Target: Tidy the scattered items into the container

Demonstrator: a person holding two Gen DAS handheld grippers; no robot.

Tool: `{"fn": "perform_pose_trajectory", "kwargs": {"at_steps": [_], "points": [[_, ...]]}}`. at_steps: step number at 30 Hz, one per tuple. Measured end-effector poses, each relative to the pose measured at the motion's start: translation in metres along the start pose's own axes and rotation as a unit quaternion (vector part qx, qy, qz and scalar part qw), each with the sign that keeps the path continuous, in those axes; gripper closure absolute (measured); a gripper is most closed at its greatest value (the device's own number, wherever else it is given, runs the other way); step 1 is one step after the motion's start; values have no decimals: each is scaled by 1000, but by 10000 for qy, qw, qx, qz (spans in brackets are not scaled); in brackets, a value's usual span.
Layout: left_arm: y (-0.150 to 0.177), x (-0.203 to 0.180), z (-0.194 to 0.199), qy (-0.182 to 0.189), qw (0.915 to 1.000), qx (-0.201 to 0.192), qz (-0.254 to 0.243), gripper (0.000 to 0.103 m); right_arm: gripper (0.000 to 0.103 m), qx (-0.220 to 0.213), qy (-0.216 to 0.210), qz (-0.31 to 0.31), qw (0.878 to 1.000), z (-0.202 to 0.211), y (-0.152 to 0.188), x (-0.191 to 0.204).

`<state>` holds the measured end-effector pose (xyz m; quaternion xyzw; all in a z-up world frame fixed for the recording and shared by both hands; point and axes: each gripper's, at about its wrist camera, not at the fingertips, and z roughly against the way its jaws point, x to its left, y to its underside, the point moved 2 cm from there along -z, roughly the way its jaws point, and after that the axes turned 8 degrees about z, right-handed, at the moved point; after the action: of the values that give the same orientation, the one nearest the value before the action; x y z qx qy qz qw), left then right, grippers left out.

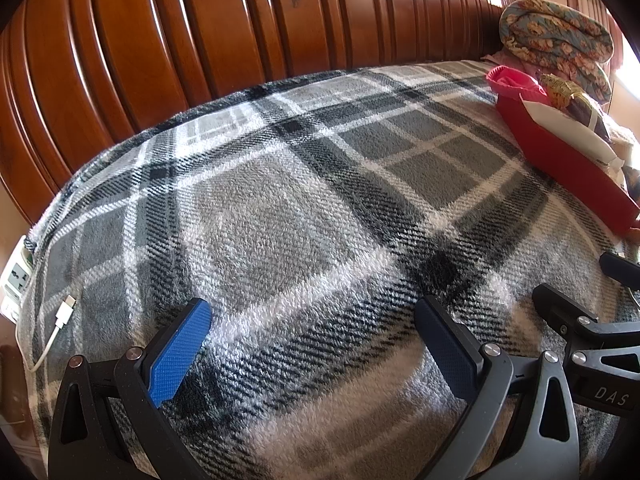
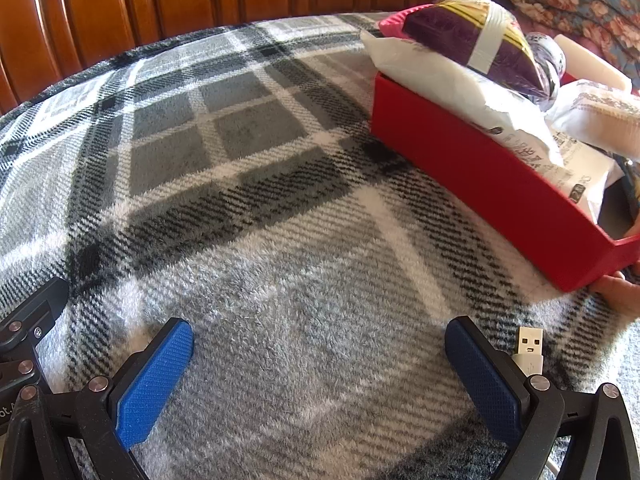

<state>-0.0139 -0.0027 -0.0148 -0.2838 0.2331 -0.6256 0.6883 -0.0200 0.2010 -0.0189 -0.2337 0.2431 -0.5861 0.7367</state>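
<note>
A red box (image 2: 480,168) stands on the plaid blanket at the right, heaped with a white packet (image 2: 448,76), a purple and yellow bag (image 2: 472,36) and other wrapped items. In the left wrist view the same red box (image 1: 568,160) sits at the far right. My left gripper (image 1: 316,320) is open over bare blanket, nothing between its blue pads. My right gripper (image 2: 320,344) is open too, low over the blanket, left of and nearer than the box. A white USB plug (image 2: 529,350) lies just outside its right finger. A white cable end (image 1: 64,312) lies at the blanket's left edge.
The grey plaid blanket (image 1: 280,208) covers a bed against a ribbed wooden headboard (image 1: 200,32). A rolled floral quilt (image 1: 560,36) lies behind the box. A white power strip (image 1: 16,280) sits off the bed's left edge. A hand (image 2: 620,292) touches the box's near corner.
</note>
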Motion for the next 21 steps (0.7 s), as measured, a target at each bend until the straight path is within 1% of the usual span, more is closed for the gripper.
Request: {"fn": "perform_pose_trajectory", "kwargs": {"at_steps": [21], "points": [[0, 4, 2, 10, 10000, -4, -4, 0, 0, -2, 0, -5, 10000, -1, 0, -1]]}}
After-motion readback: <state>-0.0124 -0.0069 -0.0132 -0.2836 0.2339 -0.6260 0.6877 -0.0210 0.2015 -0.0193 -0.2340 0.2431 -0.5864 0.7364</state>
